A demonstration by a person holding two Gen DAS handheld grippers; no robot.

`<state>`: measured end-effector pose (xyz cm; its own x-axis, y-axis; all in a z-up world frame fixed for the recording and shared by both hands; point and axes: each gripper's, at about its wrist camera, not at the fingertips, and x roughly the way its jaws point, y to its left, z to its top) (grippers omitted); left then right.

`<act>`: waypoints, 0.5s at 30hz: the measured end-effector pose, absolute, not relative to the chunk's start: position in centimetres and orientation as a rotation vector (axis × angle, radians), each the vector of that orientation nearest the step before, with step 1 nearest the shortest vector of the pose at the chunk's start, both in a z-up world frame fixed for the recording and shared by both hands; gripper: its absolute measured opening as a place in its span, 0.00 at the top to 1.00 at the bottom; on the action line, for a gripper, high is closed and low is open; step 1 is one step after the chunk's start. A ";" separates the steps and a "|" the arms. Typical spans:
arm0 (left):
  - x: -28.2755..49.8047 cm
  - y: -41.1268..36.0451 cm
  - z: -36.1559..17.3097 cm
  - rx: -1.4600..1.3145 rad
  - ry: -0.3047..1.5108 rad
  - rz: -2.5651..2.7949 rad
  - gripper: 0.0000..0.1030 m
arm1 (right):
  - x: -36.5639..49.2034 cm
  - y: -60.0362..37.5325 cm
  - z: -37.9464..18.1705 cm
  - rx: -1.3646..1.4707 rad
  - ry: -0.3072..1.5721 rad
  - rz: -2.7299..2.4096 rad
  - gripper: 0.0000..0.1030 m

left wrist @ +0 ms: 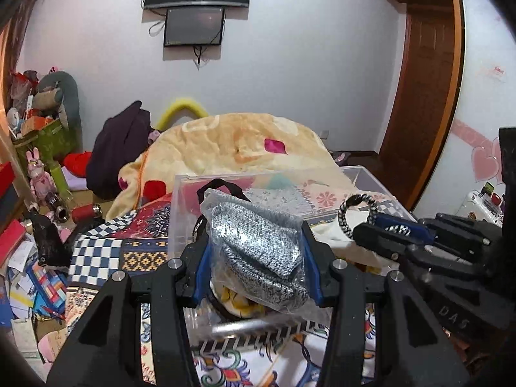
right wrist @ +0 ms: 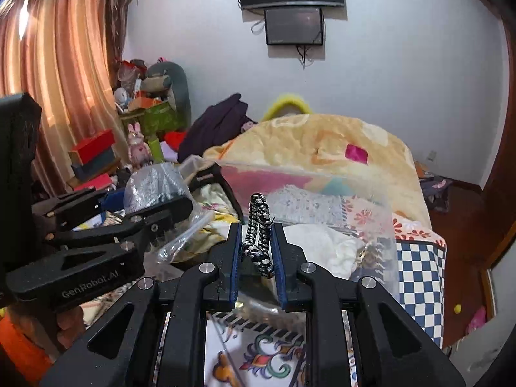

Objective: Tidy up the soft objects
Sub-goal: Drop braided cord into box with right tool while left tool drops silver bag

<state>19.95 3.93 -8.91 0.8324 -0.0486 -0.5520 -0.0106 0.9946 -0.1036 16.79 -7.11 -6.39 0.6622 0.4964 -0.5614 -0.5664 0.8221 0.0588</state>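
Observation:
My left gripper (left wrist: 256, 242) is shut on a clear plastic bag holding a grey knitted item (left wrist: 258, 248) and holds it above a clear plastic storage box (left wrist: 187, 200) on the bed. The bag also shows in the right wrist view (right wrist: 154, 183). My right gripper (right wrist: 256, 245) is shut on a black-and-white braided hair tie (right wrist: 258, 229), held just right of the left gripper over the same box (right wrist: 371, 213). The tie also shows in the left wrist view (left wrist: 358, 213). White and yellow cloth (right wrist: 325, 245) lies inside the box.
A peach blanket (left wrist: 245, 142) is heaped behind the box. A patterned checkered bedspread (left wrist: 103, 251) covers the bed. Toys, boxes and papers (left wrist: 35, 193) crowd the floor at left. A dark garment (left wrist: 119, 148) lies beyond. A wooden door (left wrist: 425, 90) is at right.

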 end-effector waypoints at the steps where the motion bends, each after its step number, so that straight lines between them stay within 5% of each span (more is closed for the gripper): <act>1: 20.4 4.0 -9.2 -0.110 0.595 -0.023 0.54 | 17.1 -7.0 -6.7 -0.127 0.607 0.602 0.82; 7: 22.2 4.0 -10.9 -0.109 0.642 -0.020 0.53 | 18.1 -7.2 -8.1 -0.151 0.655 0.577 0.81; 11: 22.3 3.7 -11.3 -0.100 0.660 -0.020 0.47 | 17.9 -7.5 -7.9 -0.162 0.655 0.558 0.58; 15: 21.7 3.9 -11.1 -0.105 0.665 -0.025 0.40 | 17.5 -7.9 -7.2 -0.168 0.634 0.549 0.54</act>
